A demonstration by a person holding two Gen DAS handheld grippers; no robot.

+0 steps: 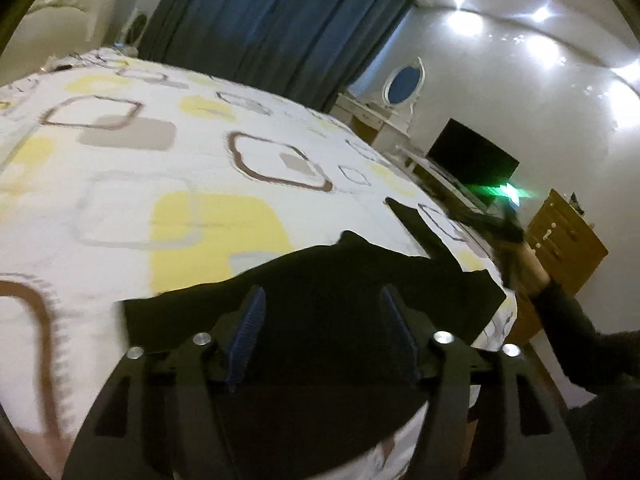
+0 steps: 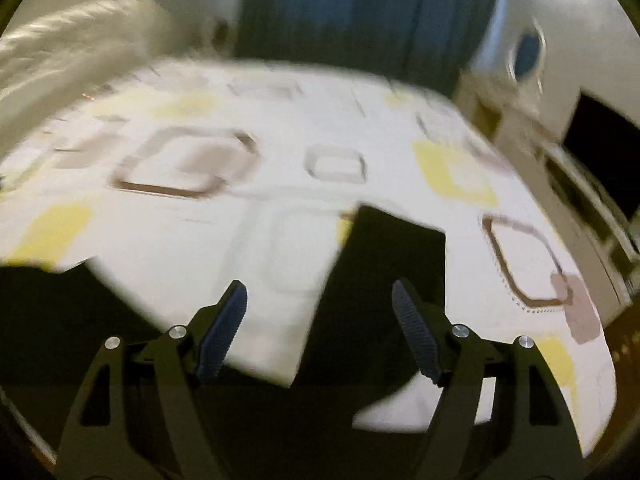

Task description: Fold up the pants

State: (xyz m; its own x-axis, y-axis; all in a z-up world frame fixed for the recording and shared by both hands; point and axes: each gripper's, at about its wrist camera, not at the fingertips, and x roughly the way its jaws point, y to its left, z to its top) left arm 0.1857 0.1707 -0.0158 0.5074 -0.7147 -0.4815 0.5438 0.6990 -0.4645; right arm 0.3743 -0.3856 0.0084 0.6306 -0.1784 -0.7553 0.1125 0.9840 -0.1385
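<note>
The left claw (image 1: 320, 320) is hanging just over the black pants (image 1: 320, 288) with its two blue fingers (image 1: 250, 328) spread wide and pinching nothing. The dark cloth is filling the gap between them and is running off toward 2 o'clock, where one thin strip is poking out toward the far corner of the bed (image 1: 160, 160). The right claw (image 2: 320, 320) is also spread wide and holding nothing. In its own view one pant leg is lying right between its fingers and is pointing up toward 12 o'clock, ending in a straight cuff, and more black cloth is sitting low at 8 o'clock. That view is blurry, so I cannot tell if the fingers are touching the cloth. The long way of the leg is lining up with the way the right claw is pointing, so the right claw looks like the nearer one for grabbing that leg, while the left claw looks nearer to the wide top part. I am counting one pair of pants, two claws, and one bed with yellow, grey and brown squares on its cover. From the left view, the right hand (image 1: 532, 268) is showing out at 3 o'clock, past the edge of the bed. Farther out, one blue curtain (image 1: 280, 28) is hanging at 12 o'clock.
</note>
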